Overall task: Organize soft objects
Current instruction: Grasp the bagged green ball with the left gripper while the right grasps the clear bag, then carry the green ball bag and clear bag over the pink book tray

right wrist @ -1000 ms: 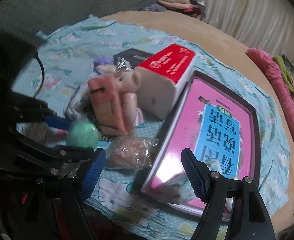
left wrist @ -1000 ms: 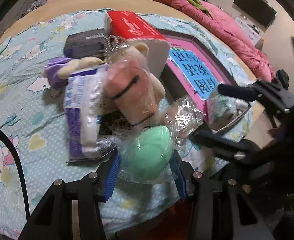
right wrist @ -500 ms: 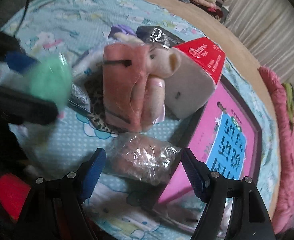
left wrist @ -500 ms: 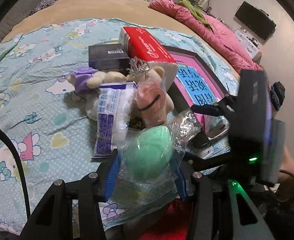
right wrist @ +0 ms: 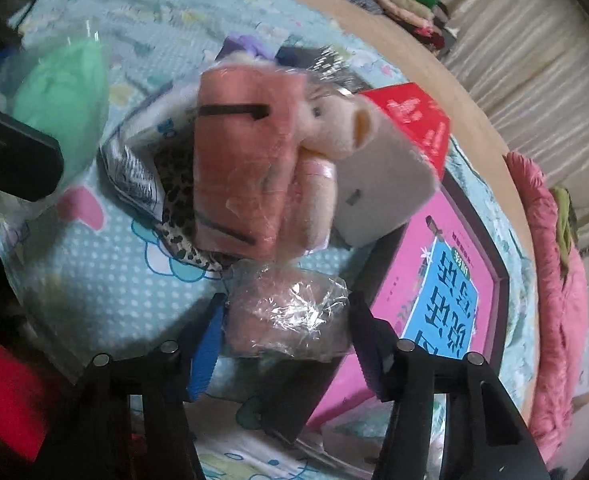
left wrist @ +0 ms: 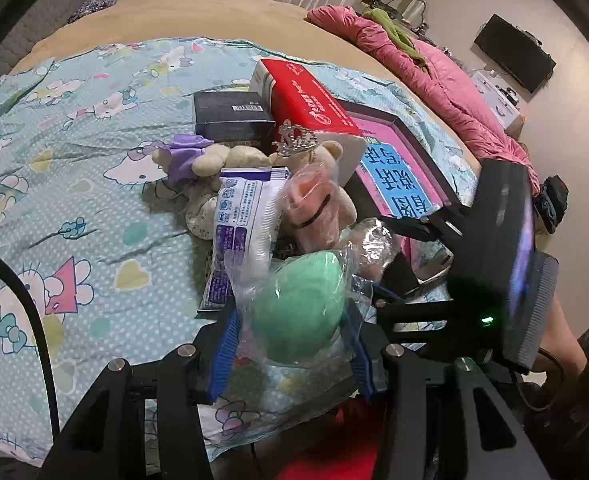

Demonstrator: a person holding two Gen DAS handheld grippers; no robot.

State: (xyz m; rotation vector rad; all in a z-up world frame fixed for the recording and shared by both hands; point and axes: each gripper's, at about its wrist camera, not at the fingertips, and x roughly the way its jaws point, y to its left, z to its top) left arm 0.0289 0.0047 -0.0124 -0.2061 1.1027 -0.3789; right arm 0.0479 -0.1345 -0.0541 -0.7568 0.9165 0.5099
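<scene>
here, on the far left of the left wrist view, the pale blue cartoon-print sheet [left wrist: 94, 184] covers the bed. toward the middle lies a heap: a cream plush with a purple bow [left wrist: 198, 160], a white and blue packet [left wrist: 242, 216], a pink wrapped plush [left wrist: 314, 208] leaning on a bear in a tiara [left wrist: 326, 152], with a dark box [left wrist: 230, 116] and a red-topped box [left wrist: 306, 96] behind. near the camera, the left gripper [left wrist: 294, 340] has its blue pads pressed on both sides of a green soft ball in a clear bag [left wrist: 298, 304], held clear of the sheet. to the right lies a pink book [left wrist: 398, 176], and the right gripper's dark body [left wrist: 494, 264] reaches in from the right edge.

in the right wrist view, the right gripper [right wrist: 286, 328] straddles a brownish soft item in crinkled wrap [right wrist: 290, 312], which lies on the sheet just beside the book's near corner. its jaws have just been closing, and the pads now sit against the wrap on both sides. the picture is blurred, so how firm the pinch is cannot be told.
</scene>
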